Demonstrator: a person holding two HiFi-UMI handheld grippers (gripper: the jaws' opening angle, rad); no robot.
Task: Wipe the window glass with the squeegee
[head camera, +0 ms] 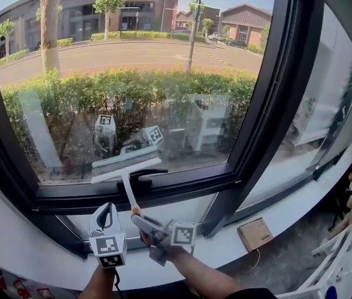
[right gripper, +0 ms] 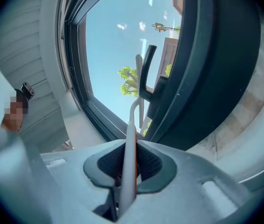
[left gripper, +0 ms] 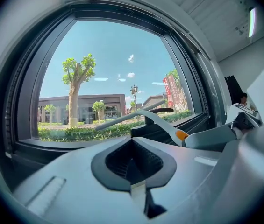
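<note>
Right tongs [right gripper: 128,174] gripping squeegee [head camera: 126,169] by handle, blade seemingly against glass [head camera: 132,73]

Cardboard box [head camera: 255,233], hedge [head camera: 132,86] outside

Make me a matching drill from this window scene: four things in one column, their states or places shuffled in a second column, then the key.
Things
1. squeegee
2. left gripper
3. right gripper
4. cardboard box

States or places
A. shut, nothing between its jaws
B. low at the right, apart from both grippers
C. blade at the bottom edge of the glass
D. shut on the white handle

Pairs: 1-C; 2-A; 3-D; 4-B
</note>
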